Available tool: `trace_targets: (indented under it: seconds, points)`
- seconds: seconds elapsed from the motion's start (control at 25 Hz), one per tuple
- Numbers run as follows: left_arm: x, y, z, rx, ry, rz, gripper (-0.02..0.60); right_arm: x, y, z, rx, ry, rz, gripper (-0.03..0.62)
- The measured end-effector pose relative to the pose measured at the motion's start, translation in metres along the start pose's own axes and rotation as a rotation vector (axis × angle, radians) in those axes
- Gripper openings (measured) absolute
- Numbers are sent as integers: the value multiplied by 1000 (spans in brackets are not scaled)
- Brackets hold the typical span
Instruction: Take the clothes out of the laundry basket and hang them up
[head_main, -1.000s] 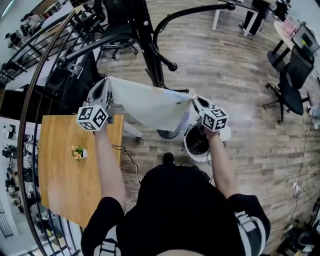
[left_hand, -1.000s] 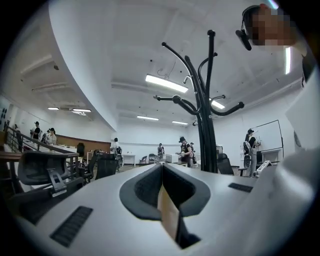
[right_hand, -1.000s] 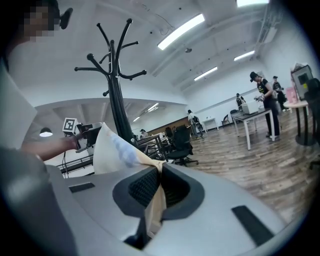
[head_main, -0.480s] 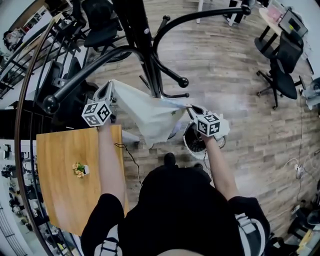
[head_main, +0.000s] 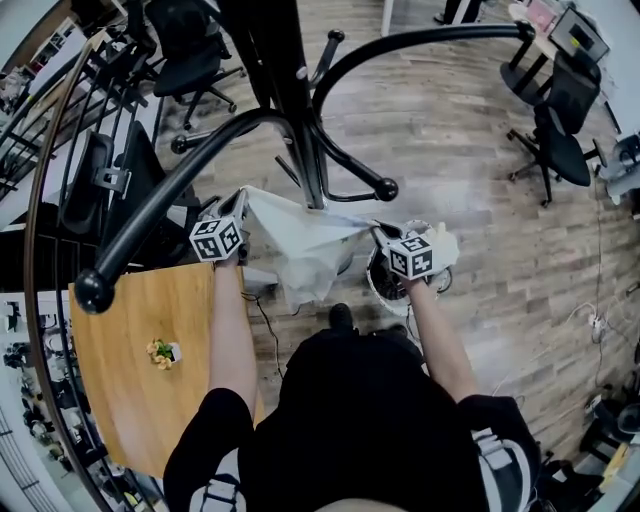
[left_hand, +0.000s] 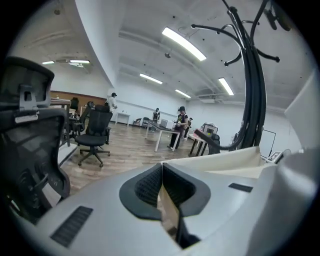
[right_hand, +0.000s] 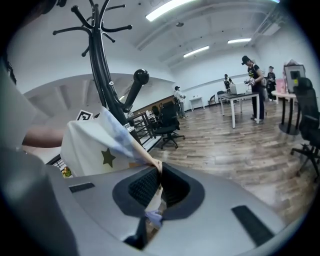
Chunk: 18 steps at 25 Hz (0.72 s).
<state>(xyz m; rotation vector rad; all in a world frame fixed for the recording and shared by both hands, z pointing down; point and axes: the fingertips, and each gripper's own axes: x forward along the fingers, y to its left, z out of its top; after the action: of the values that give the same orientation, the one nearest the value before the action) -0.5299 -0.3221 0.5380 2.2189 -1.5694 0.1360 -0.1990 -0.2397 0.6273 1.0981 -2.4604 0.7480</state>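
— Where's the cloth (head_main: 300, 240)?
— Stretched between left claw (left_hand: 161, 190) and right claw (right_hand: 156, 172), each pinching an edge, by the rack (head_main: 285, 100).
— The room?
— Wood floor (head_main: 450, 130), chairs (head_main: 560, 140), basket (head_main: 385, 285), worktop (head_main: 120, 330) at left.

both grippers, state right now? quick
left gripper: closed, pinching one edge of the white garment.
right gripper: closed, pinching the opposite edge of the white garment.
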Motion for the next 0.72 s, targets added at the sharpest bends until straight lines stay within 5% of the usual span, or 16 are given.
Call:
trace_targets:
  seconds: [0.4, 0.6, 0.72]
  points:
    - [10, -38, -124, -39, 260, -73, 26, 17, 13, -26, -10, 71, 22, 12]
    - [1, -57, -151, 8, 317, -96, 26, 24, 21, -34, -38, 92, 38, 18]
    - [-3, -63, -155, 63, 348, -90, 28, 24, 24, -37, -49, 100, 51, 75]
